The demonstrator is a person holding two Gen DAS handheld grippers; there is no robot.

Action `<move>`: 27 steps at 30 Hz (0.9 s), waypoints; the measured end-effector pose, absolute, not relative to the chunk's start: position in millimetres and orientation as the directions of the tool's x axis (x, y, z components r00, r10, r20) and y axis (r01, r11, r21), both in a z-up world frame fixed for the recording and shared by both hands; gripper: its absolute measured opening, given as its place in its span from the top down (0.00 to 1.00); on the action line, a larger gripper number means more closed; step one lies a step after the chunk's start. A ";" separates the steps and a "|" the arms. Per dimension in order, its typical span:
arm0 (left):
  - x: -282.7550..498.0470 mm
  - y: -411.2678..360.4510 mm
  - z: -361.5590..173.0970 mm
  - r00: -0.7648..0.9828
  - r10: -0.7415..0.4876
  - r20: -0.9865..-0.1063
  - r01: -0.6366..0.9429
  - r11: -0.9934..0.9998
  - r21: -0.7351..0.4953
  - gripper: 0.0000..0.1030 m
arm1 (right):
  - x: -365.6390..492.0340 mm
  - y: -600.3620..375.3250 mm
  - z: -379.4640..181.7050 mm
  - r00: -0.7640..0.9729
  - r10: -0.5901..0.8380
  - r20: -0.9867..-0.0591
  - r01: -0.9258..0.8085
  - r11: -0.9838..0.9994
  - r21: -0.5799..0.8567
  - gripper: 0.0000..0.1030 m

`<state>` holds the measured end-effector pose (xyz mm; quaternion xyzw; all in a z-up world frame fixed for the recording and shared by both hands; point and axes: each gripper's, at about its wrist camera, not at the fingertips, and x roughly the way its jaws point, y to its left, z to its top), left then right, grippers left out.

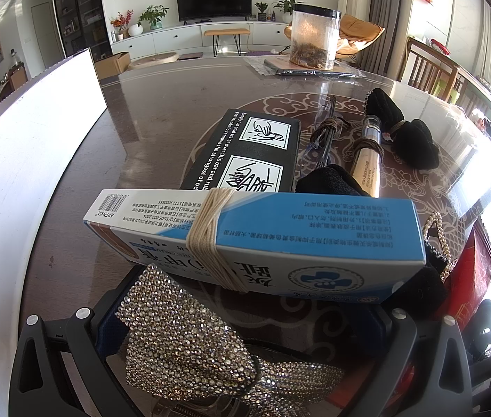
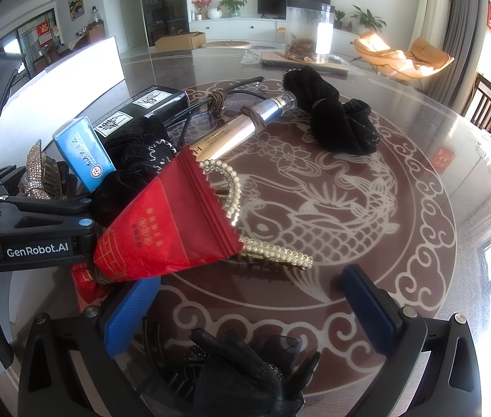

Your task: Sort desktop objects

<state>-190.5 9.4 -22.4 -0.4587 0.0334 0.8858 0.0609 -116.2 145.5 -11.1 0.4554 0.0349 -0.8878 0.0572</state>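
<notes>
My left gripper [image 1: 242, 316] is open, and a rhinestone bow hair clip [image 1: 183, 344] lies between its wide-set fingers. Just beyond the clip lies a blue-and-white box [image 1: 280, 232] bound with twine, and behind that a black box [image 1: 245, 149]. My right gripper [image 2: 249, 299] is open over the table, its blue pads [image 2: 130, 312] wide apart. A black bow hair clip [image 2: 238, 365] sits low between its fingers. A red packet [image 2: 169, 229] and a pearl hair clip [image 2: 273, 253] lie just ahead of it. The left gripper's body [image 2: 37, 236] shows at the left of the right wrist view.
Glasses [image 2: 224, 100], a cosmetic tube [image 2: 245, 125] and a black velvet bundle [image 2: 336, 114] lie farther back on the patterned glass table [image 2: 349, 208]. A clear jar [image 2: 310, 31] stands at the far edge. A white board [image 1: 37, 139] runs along the left. Chairs stand to the right.
</notes>
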 end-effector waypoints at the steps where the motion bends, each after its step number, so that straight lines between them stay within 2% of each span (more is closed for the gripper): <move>1: -190.6 9.8 -22.6 -0.572 0.077 -0.817 -0.139 -0.990 0.003 0.00 | -116.0 146.0 -11.0 -0.579 -0.070 -0.812 0.133 -0.991 -0.009 0.00; 12: -190.7 9.8 -22.6 -0.572 0.078 -0.817 -0.140 -0.990 0.004 0.00 | -116.9 144.4 -11.7 -0.577 -0.075 -0.813 0.139 -0.990 -0.007 0.00; 16: -190.7 9.8 -22.5 -0.572 0.078 -0.817 -0.140 -0.990 0.003 0.00 | -96.7 147.0 -12.6 -0.543 -0.215 -0.812 0.382 -0.924 -0.011 0.00; 18: -190.6 9.5 -22.3 -0.571 0.078 -0.817 -0.141 -0.990 0.003 0.00 | -91.4 149.9 -13.3 -0.529 -0.246 -0.812 0.435 -0.900 -0.010 0.00; 27: -190.7 9.5 -22.2 -0.572 0.079 -0.817 -0.142 -0.990 0.003 0.00 | -92.4 150.8 -15.0 -0.526 -0.253 -0.812 0.444 -0.896 -0.009 0.00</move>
